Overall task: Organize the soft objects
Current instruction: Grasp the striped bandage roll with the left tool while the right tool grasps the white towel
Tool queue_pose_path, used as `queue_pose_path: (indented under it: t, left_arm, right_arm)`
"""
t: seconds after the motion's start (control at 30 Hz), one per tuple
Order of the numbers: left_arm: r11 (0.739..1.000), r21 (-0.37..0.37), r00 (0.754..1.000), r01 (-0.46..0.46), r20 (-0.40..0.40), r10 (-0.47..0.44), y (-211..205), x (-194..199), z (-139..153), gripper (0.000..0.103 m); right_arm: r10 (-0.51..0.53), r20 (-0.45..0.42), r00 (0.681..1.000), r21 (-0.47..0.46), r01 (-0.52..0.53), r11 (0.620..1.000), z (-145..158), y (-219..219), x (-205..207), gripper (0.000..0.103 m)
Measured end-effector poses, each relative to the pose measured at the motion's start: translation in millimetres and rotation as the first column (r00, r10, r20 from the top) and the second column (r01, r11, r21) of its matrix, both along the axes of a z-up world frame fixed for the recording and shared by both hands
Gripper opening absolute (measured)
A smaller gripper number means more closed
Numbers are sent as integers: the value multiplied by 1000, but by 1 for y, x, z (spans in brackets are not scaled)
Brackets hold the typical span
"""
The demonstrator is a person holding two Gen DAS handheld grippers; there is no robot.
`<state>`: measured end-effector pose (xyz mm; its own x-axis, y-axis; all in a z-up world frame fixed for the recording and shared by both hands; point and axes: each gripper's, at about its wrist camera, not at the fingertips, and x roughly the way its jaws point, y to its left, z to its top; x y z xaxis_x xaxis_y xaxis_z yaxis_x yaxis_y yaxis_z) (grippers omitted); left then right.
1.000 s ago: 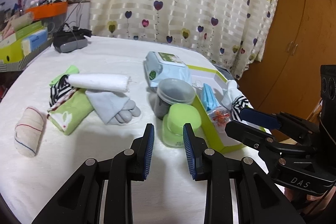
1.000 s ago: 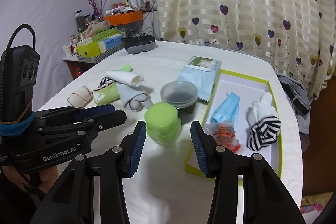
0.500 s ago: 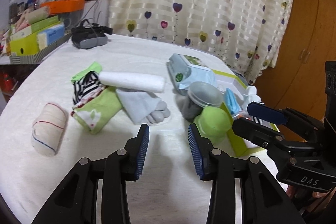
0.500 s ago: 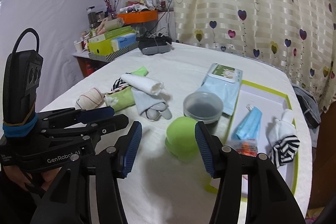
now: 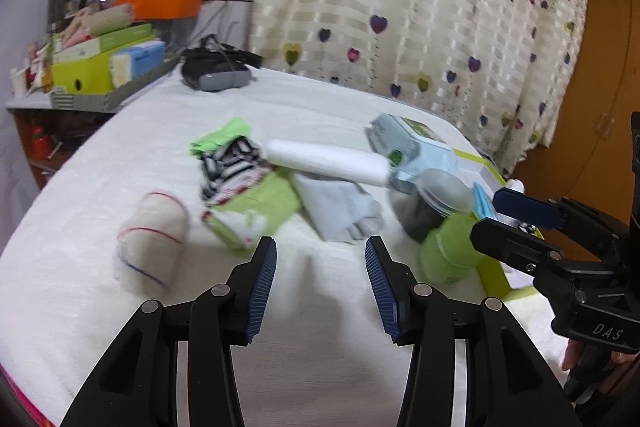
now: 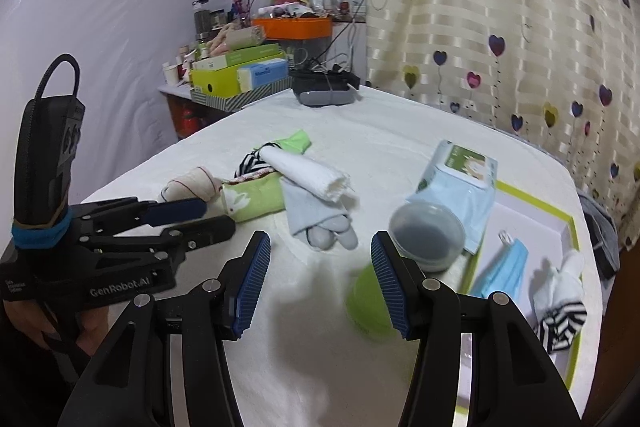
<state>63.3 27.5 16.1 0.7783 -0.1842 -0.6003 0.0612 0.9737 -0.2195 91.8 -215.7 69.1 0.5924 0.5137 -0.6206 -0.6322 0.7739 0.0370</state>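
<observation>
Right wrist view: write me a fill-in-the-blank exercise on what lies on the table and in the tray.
1. The blue face mask lies inside the tray with the ____ rim.
2. The white roll lies on top of the ____ glove.
3. Beside the mask in the tray lies a sock with black and white ____.
4. The green jar stands right in front of the ____-lidded tub.

Missing words: green; grey; stripes; clear

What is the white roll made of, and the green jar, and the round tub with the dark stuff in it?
White roll: looks like soft woven cloth, matte, with a frayed end. Green jar: probably smooth plastic, slightly shiny, though blurred. Round tub: seems clear plastic, since the dark contents show through its lid.
</observation>
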Motion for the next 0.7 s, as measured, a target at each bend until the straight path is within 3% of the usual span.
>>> queue_pose_path:
  t: [0.43,0.7]
  left_arm:
    - [986,8,986,-167,10,166,65,10,0,47]
    - [978,23,978,-206,-29,207,90,26,-14,51]
  right_arm:
    - [30,-24,999,-51,-31,998,-1,34,27,54]
    - [38,-38,999,-95,-41,995,-5,49,48,54]
